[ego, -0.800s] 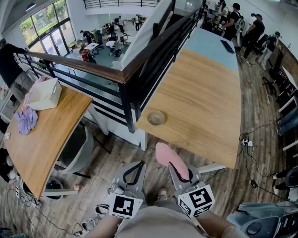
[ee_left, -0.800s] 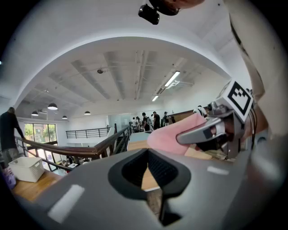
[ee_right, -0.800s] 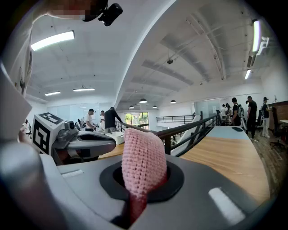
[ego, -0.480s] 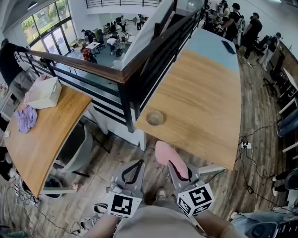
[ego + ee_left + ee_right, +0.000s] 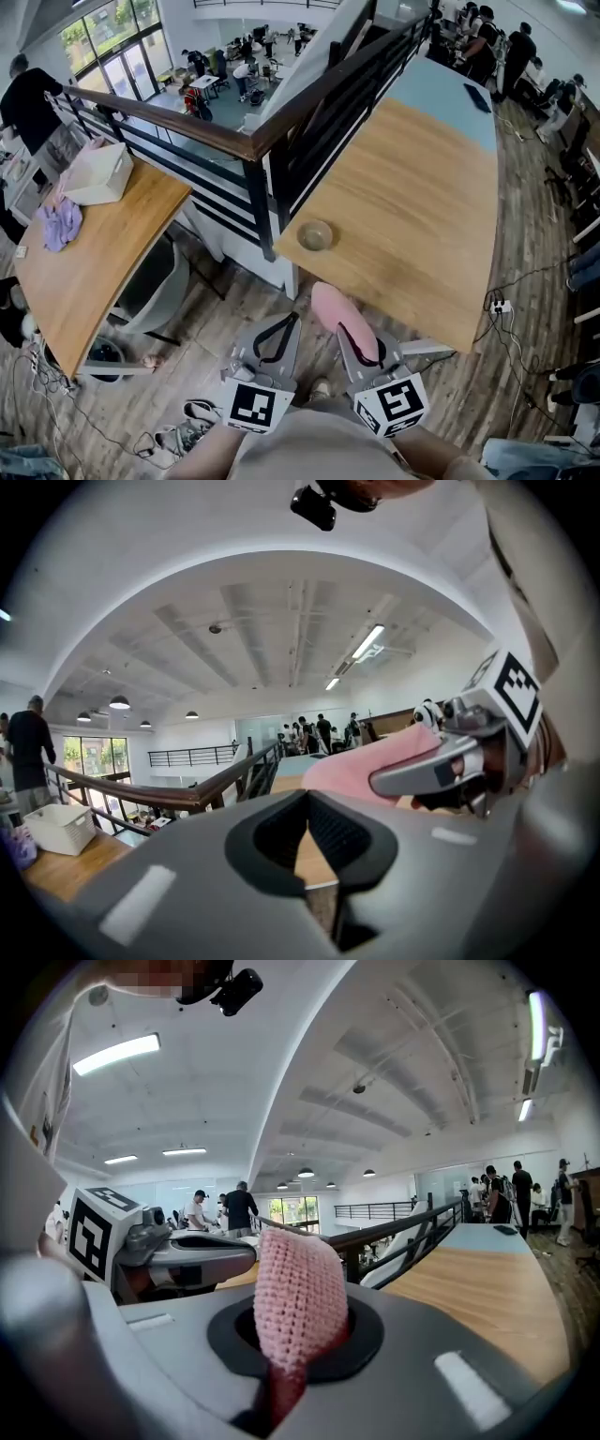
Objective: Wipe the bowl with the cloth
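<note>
Cloth (image 5: 298,1283): pink, knitted. You had its lower end pinched between the fingers of your right gripper (image 5: 360,343), with the free end standing up past them. Bowl (image 5: 315,234): small, round, tan. It sat upright on the wooden tabletop (image 5: 422,206) near the near left corner, apart from the cloth.

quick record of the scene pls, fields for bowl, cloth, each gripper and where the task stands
bowl: small round bowl, upright on the wooden table, near the corner by the railing
cloth: pink knitted cloth, sticking out past the fingers that hold it
right gripper: shut on the cloth
left gripper: fingers together, nothing between them
contact: cloth and bowl apart; both grippers held short of the table's near edge
task status: wiping not yet begun
</note>
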